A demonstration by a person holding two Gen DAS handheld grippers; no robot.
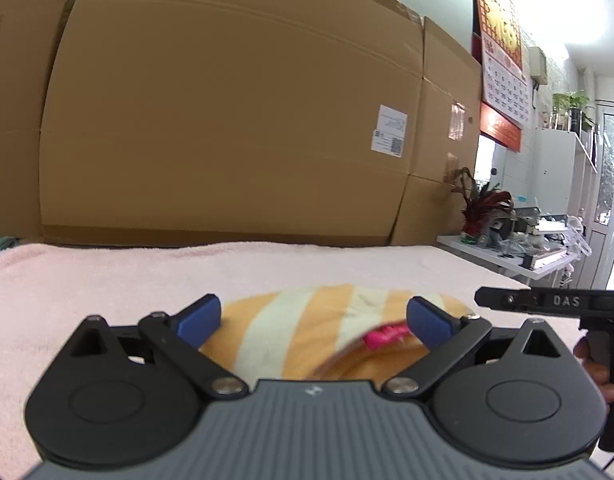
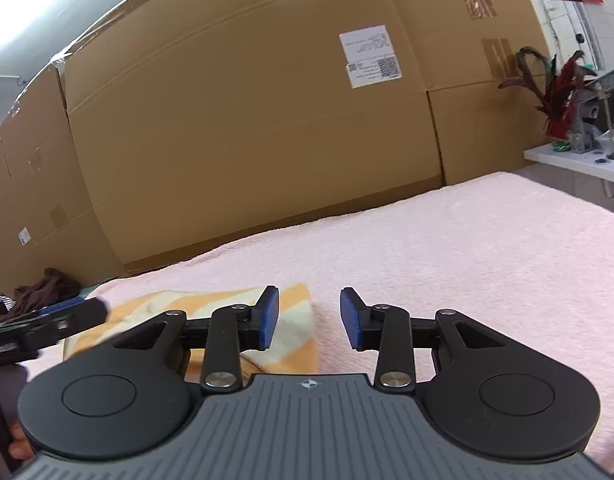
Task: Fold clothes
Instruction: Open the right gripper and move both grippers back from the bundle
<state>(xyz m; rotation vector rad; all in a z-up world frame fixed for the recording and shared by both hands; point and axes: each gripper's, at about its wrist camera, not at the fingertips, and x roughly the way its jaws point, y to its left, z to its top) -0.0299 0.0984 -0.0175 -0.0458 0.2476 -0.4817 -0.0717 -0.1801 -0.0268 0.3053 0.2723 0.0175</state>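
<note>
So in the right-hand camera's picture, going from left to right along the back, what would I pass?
Dark clothes heap → big cardboard box with its white label → red-leaved plant → grey metal gear on the white shelf.

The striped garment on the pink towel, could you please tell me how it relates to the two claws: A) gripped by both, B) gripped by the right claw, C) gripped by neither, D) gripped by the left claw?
C: the orange-and-cream striped garment lies on the pink towel, with the left claw and right claw both open and empty.
</note>
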